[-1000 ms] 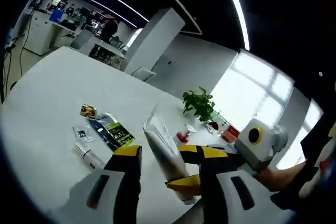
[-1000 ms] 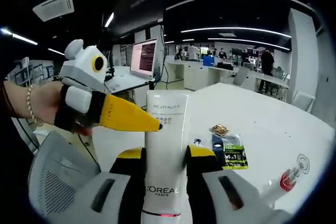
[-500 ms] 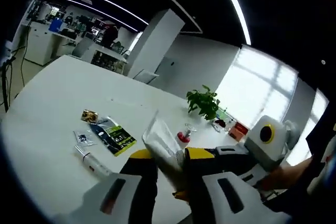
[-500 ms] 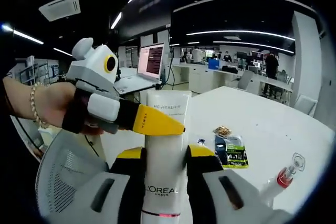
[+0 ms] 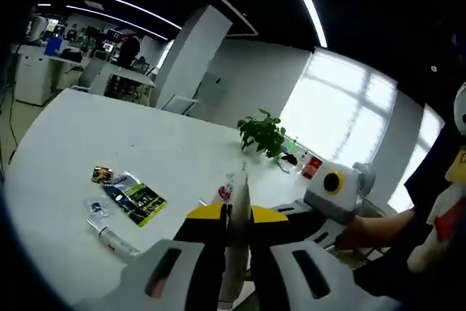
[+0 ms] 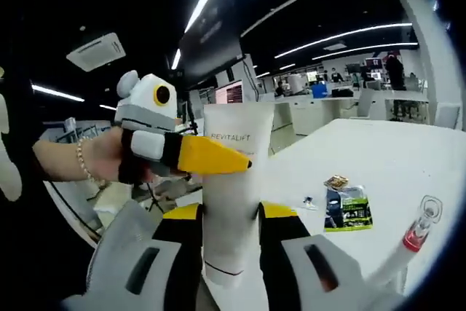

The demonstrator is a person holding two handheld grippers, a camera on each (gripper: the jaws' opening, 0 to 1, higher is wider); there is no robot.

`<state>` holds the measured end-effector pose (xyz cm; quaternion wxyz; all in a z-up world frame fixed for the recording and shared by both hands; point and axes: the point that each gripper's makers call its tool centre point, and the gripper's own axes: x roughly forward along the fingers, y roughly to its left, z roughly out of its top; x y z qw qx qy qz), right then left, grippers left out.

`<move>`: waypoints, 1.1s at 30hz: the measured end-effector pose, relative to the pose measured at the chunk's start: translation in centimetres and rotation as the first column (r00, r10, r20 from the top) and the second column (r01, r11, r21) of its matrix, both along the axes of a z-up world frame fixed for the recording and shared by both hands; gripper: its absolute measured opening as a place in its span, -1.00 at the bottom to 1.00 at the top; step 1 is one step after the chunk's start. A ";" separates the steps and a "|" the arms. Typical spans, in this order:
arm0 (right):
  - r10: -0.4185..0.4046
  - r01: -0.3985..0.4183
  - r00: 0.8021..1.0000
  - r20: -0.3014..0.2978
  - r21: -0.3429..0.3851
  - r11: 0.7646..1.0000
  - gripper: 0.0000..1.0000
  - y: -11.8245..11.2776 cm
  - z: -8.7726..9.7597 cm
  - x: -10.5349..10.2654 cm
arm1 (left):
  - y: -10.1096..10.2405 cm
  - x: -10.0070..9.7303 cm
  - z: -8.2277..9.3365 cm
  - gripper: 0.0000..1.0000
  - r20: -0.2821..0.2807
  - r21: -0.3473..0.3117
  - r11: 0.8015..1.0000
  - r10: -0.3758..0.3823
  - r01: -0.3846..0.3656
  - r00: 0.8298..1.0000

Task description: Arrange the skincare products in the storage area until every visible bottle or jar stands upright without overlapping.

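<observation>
1. Open-plan office, white bench (image 5: 65, 132) with a potted plant (image 5: 262, 133) at its far edge.
2. Right gripper (image 6: 230, 218): fingers clamped on the lower body of a white tube (image 6: 234, 194), crimped end up, held above the bench.
3. Left gripper (image 5: 234, 216): fingers pinched narrow on the tube's (image 5: 237, 234) flat upper end, seen edge-on.
4. On the bench: green sachet (image 5: 135, 201), small gold packet (image 5: 101, 175), slim clear tube (image 5: 111, 238), red-capped vial (image 6: 419, 227).
</observation>
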<state>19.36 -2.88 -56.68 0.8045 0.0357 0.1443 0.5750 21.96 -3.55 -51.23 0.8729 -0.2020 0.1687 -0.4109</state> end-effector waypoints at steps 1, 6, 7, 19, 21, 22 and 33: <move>0.034 -0.034 0.999 0.004 -0.013 0.999 -0.41 -0.1 -0.2 -0.3 | -0.5 -0.3 0.8 -0.89 0.018 -0.023 0.999 -0.034 0.034 0.999; 0.141 -0.145 0.988 0.062 0.067 0.987 -0.44 -1.1 2.4 -1.4 | -2.8 -1.5 2.7 -0.89 0.097 0.044 0.981 -0.194 0.191 0.976; 0.152 -0.156 0.986 0.062 0.073 0.985 -0.44 -1.2 2.5 -1.6 | -3.3 -1.9 3.0 -0.89 0.107 0.045 0.974 -0.227 0.223 0.968; 0.246 -0.253 0.967 0.060 0.181 0.950 -0.59 -3.9 4.8 -3.2 | -7.9 -3.7 5.1 -0.86 0.187 0.080 0.913 -0.408 0.400 0.894; 0.227 -0.235 0.972 0.062 0.171 0.957 -0.61 -4.0 4.6 -3.0 | -7.9 -3.4 4.8 -0.81 0.212 0.134 0.917 -0.397 0.376 0.893; 0.228 -0.237 0.970 0.083 0.138 0.962 -0.61 -4.0 4.2 -3.0 | -8.0 -3.3 4.8 -0.78 0.223 0.153 0.919 -0.390 0.363 0.893; 0.226 -0.236 0.969 0.099 0.101 0.967 -0.62 -4.0 2.9 -3.1 | -8.7 -4.3 1.8 -0.65 0.160 0.400 0.820 -0.503 0.410 0.850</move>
